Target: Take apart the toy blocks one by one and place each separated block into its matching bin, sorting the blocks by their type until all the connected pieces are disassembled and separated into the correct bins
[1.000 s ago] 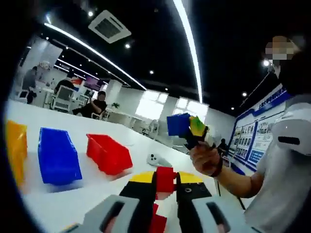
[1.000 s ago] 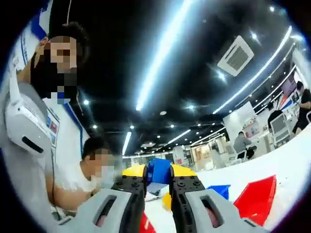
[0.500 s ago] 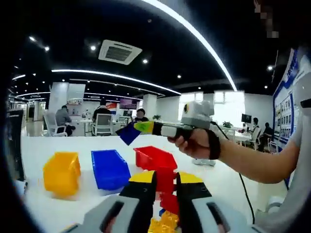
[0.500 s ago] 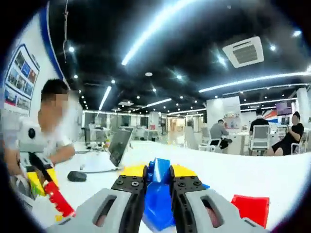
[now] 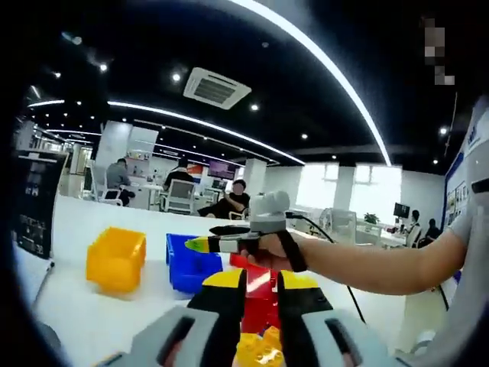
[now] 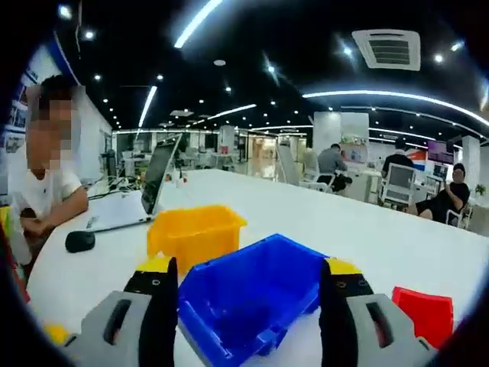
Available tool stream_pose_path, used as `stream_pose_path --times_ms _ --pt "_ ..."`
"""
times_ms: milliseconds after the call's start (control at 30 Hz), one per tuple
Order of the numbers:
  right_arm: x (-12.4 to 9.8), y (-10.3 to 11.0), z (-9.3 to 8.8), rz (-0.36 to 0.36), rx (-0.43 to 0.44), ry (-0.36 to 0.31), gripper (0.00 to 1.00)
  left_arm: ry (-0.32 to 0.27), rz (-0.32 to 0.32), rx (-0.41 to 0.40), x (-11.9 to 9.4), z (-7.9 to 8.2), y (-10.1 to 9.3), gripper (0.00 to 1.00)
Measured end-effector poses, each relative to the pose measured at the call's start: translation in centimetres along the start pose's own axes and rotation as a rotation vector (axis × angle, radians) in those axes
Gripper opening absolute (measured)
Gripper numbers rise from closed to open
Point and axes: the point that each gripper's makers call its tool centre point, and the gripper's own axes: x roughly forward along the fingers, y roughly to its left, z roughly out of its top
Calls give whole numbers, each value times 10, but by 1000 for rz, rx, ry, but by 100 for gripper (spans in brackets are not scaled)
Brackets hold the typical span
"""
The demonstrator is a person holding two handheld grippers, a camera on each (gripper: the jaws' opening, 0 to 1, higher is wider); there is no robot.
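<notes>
Surroundings: white bench (image 6: 367, 229) in an open office with dark ceiling and strip lights. In the right gripper view a seated person (image 6: 46, 191) is at the far left of the bench beside an open laptop (image 6: 145, 195) and a dark mouse (image 6: 79, 241). More seated people are at desks far behind.

Bins, right gripper view: yellow bin (image 6: 195, 233) behind, blue bin (image 6: 252, 294) directly ahead, red bin (image 6: 424, 313) low right. In the left gripper view the yellow bin (image 5: 116, 258) and blue bin (image 5: 191, 260) stand side by side.

Obstruction: in the left gripper view the person's hand (image 5: 263, 252) and forearm cross from the right in front of the blue bin, carrying the right tongs (image 5: 202, 243), which point left above that bin.

Left tongs (image 5: 261, 287): pressed onto the red block (image 5: 260, 294) of the block stack; a yellow block (image 5: 260, 348) joins it below. The stack is held above the bench, near the camera.

Right tongs (image 6: 248, 287): spread wide, nothing between the jaws, blue bin seen through the gap. Whether a block lies inside the bin cannot be told.
</notes>
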Motion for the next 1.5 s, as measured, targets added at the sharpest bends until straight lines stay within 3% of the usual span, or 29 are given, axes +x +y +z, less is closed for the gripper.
stream_pose_path --times_ms 367,467,600,700,800,933,1100,1233,1400,1500 --pt "-35 -10 14 -4 23 -62 59 -5 -14 18 24 8 -9 19" --pt "-47 -15 12 -4 33 -70 57 12 -65 27 38 9 -16 19" --pt "-86 -21 9 -25 81 -98 53 24 -105 32 65 14 -16 19" --pt "-120 -28 7 -41 59 -131 51 22 -195 2 82 20 -27 19" --pt "-171 -38 -4 -102 101 -165 49 18 -198 -3 104 26 -26 18" --pt "-216 -38 -24 -154 99 -159 48 -4 -217 -32 132 29 -29 18" --pt "-258 -16 -52 -179 159 -174 46 -4 -161 -25 166 21 -25 18" --pt "-277 -3 -72 -188 221 -180 45 -56 -111 0 192 26 -32 18" --pt "-298 11 -80 -209 224 -193 44 -90 -71 -8 227 23 -41 18" --pt "-314 22 -92 -228 166 -153 43 -81 -27 -24 245 15 -41 19"
